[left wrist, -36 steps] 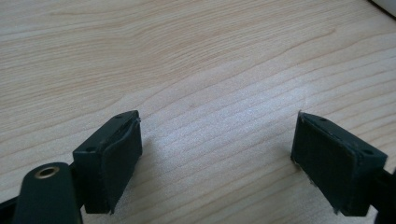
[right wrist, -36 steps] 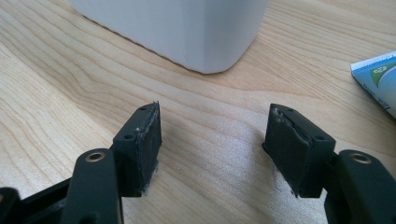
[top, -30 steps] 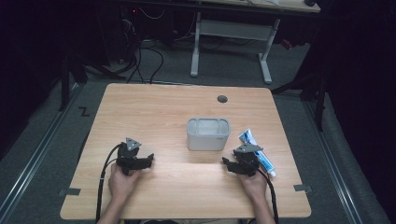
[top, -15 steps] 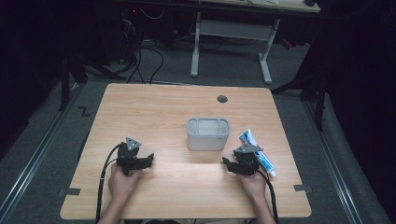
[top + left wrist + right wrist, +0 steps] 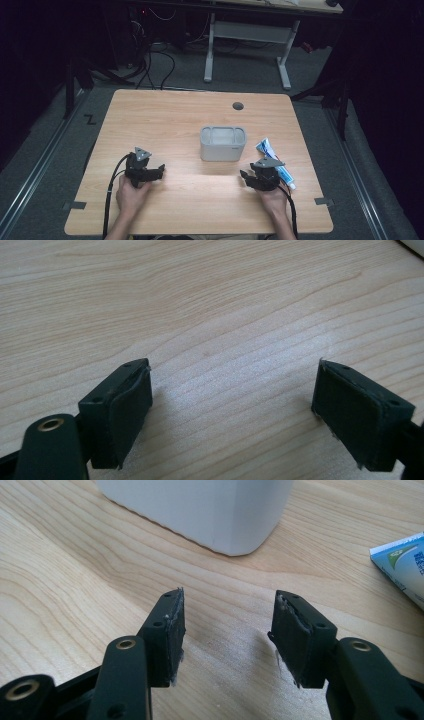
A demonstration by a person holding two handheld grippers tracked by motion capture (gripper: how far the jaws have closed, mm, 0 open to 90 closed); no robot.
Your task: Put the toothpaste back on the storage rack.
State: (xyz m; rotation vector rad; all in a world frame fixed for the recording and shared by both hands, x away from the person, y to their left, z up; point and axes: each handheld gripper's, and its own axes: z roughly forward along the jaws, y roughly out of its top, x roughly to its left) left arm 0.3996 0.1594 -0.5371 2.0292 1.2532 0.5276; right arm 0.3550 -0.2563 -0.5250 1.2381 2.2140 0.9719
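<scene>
— High view first: where is the blue-and-white toothpaste tube (image 5: 274, 161)?
— It lies flat on the light wooden table (image 5: 165, 120), near the right edge, just beside the right gripper (image 5: 251, 178) on its outer side. In the right gripper view one end of the tube (image 5: 402, 566) shows at the right border, apart from the jaws.
— And the state of that gripper?
— Its jaws have just been closing. They stand partly apart, with only bare wood between them. They hold nothing.
— What is ahead of it?
— The grey rounded plastic container (image 5: 223, 143), standing upright near the table's middle. Its lower wall (image 5: 210, 510) is in front of the jaws, not touching.
— The left gripper (image 5: 154, 173)?
— It rests at the near left, well apart from the container. Its jaws are wide apart over bare wood (image 5: 235, 390).
— Anything farther?
— A small round dark hole (image 5: 238, 106) near the far edge.
</scene>
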